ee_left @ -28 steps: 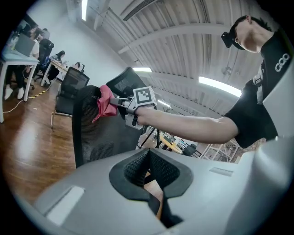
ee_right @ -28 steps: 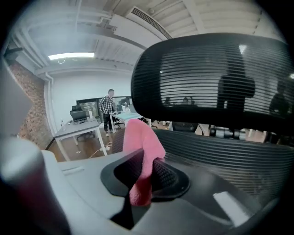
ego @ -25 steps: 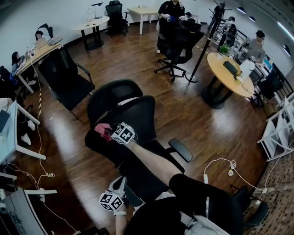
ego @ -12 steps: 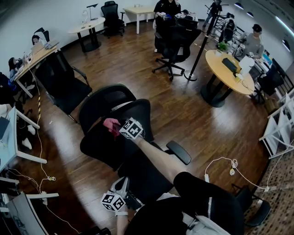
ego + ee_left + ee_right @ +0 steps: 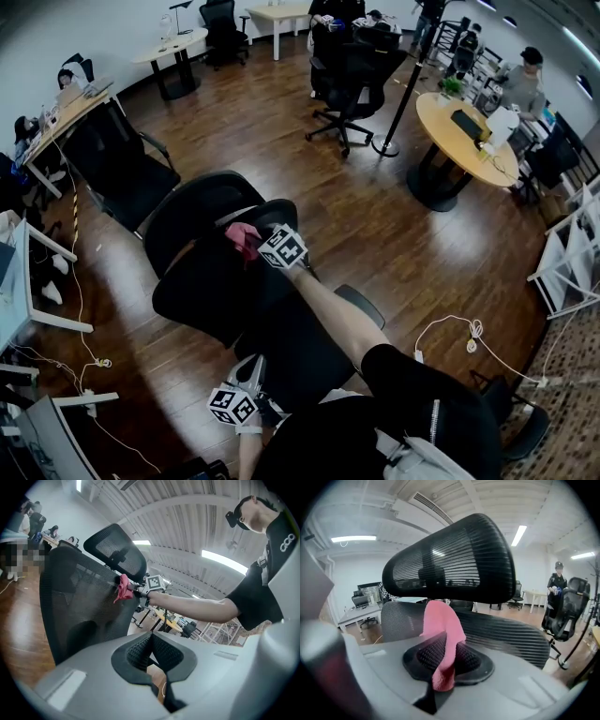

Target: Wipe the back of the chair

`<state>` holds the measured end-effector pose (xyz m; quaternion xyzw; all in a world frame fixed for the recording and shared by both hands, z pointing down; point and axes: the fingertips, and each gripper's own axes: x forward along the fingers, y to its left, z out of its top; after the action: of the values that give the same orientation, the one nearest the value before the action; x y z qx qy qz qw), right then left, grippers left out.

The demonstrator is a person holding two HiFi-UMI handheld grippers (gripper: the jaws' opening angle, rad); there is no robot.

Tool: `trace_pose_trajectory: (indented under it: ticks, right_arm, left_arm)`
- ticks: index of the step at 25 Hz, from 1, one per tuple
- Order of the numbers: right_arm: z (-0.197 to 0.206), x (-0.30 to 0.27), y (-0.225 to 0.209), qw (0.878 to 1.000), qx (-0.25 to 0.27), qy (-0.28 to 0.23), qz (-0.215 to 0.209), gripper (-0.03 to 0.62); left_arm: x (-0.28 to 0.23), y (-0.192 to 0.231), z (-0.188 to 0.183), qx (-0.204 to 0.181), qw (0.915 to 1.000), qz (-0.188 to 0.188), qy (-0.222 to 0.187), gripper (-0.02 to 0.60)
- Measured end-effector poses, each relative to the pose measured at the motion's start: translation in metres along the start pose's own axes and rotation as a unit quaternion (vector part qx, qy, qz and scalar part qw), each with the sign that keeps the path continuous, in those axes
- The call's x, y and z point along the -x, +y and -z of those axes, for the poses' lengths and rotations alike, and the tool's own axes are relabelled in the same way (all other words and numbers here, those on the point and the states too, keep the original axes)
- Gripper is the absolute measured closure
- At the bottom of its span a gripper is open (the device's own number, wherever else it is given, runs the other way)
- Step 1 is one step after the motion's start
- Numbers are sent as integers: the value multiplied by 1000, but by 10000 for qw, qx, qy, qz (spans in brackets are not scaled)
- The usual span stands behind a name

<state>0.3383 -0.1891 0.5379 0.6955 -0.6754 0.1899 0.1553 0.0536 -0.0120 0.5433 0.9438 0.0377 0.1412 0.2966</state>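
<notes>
**Right gripper presses cloth on top of chair back, left idle**

Head view, left to right. The chair (image 5: 202,281) fills the middle. Its mesh backrest (image 5: 79,602) is the surface to wipe, and the headrest (image 5: 454,559) is above it at 12 o'clock in the right gripper view.

The left gripper (image 5: 242,392) is low at 7 o'clock, near the person's body and well apart from the backrest. Its tongs are pressed together on nothing (image 5: 151,644). It looks parked out of the way, as the wipe needs one tool only.

The pink cloth (image 5: 242,234) is at 11 o'clock from centre, against the upper edge of the backrest just under the headrest.

The right gripper (image 5: 258,242) reaches out on an extended arm, tongs pinching the cloth (image 5: 440,625). A flap stands up past the tips, likely so fabric meets the mesh, not plastic.

Probably mid-wipe, near the top.

Containers: none involved, no bucket or bin by the chair.
</notes>
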Motion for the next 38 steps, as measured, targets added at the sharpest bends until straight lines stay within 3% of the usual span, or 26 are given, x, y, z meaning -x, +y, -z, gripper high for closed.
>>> trace_pose_trajectory:
  ticks: [17, 27, 31, 36, 38]
  right_arm:
    - [25, 42, -82, 9979, -312, -24, 575, 553]
    - [54, 66, -127, 9925, -549, 244, 1069, 553]
    - [72, 79, -147, 9857, -780, 399, 1438, 553]
    - [87, 106, -175, 9646, -1072, 520, 2353, 553]
    - [90, 106, -171, 9627, -1051, 536, 2434, 553]
  left_arm:
    - [-26, -10, 4, -4, 10000, 6, 80, 591]
    - [-29, -14, 4, -32, 10000, -7, 29, 591]
    - [-23, -12, 6, -6, 10000, -53, -8, 591]
    - [-13, -9, 4, 8, 9999, -129, -70, 591]
    - [-8, -8, 5, 13, 9999, -139, -76, 591]
